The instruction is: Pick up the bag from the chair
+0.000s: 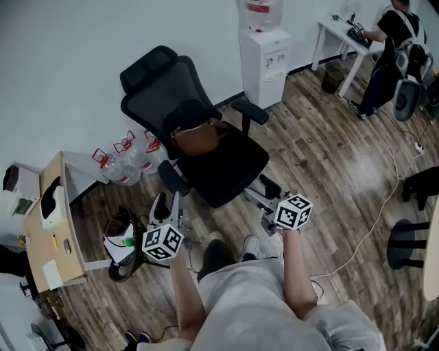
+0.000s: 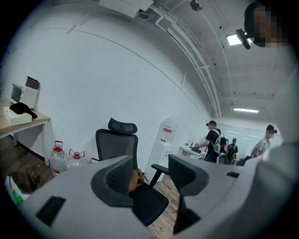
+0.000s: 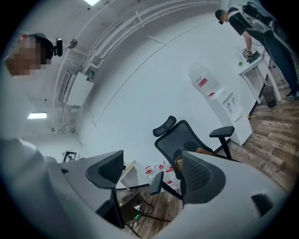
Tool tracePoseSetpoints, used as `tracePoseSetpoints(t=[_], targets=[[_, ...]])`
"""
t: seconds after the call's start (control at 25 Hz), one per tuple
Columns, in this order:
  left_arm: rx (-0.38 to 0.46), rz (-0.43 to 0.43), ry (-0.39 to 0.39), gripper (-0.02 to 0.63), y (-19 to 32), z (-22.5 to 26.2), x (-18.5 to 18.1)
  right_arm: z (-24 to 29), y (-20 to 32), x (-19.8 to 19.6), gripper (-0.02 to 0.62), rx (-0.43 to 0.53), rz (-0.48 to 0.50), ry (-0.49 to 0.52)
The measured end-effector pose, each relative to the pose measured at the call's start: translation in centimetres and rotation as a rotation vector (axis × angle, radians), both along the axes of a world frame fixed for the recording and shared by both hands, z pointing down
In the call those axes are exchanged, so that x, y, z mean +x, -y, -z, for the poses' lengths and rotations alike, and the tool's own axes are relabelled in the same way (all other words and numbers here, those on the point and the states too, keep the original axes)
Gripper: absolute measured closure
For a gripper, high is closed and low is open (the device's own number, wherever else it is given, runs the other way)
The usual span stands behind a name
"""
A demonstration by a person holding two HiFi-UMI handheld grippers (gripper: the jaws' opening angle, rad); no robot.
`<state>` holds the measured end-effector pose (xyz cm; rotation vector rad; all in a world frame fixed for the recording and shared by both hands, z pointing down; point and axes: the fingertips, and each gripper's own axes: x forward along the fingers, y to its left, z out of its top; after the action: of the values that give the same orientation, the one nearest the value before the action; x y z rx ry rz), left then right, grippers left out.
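bag (image 1: 199,137) sits propped against the chair (image 1: 230,171) backrest; how its strap lies is unclear. left gripper (image 2: 150,176) and right gripper (image 3: 150,173) hang short of it, jaws apart and empty, aimed for approach.

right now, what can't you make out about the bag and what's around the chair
- Bag: in the left gripper view, mostly behind a jaw of the open left gripper.
- Chair base: in the head view, mostly under the seat.
- Water bottle on the dispenser: cut off by the top edge.
- Small items on the side desk: too small to identify.
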<state>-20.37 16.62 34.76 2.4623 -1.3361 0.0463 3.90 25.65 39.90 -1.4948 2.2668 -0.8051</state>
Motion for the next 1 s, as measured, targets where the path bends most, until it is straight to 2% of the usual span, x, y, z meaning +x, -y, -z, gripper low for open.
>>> tracePoseSetpoints(t=[0.28, 0.48, 0.8, 1.0], targets=[[0.023, -0.037, 0.002, 0.385, 1.4, 0.4, 3.6, -1.0, -0.3, 3.9, 0.206, -0.006, -0.087, 0.026], [0.011, -0.054, 0.006, 0.385, 3.6, -0.5, 4.7, 0.1, 1.9, 5.7, 0.210, 0.044, -0.138, 0.073], [-0.033, -0.045, -0.016, 0.385, 10.0, -3.3, 7.9, -0.5, 7.4, 8.5, 0.215, 0.024, -0.181, 0.023], [-0.067, -0.036, -0.027, 0.385, 15.4, -5.3, 9.8, -1.5, 13.3, 9.9, 0.227, -0.003, -0.175, -0.013]])
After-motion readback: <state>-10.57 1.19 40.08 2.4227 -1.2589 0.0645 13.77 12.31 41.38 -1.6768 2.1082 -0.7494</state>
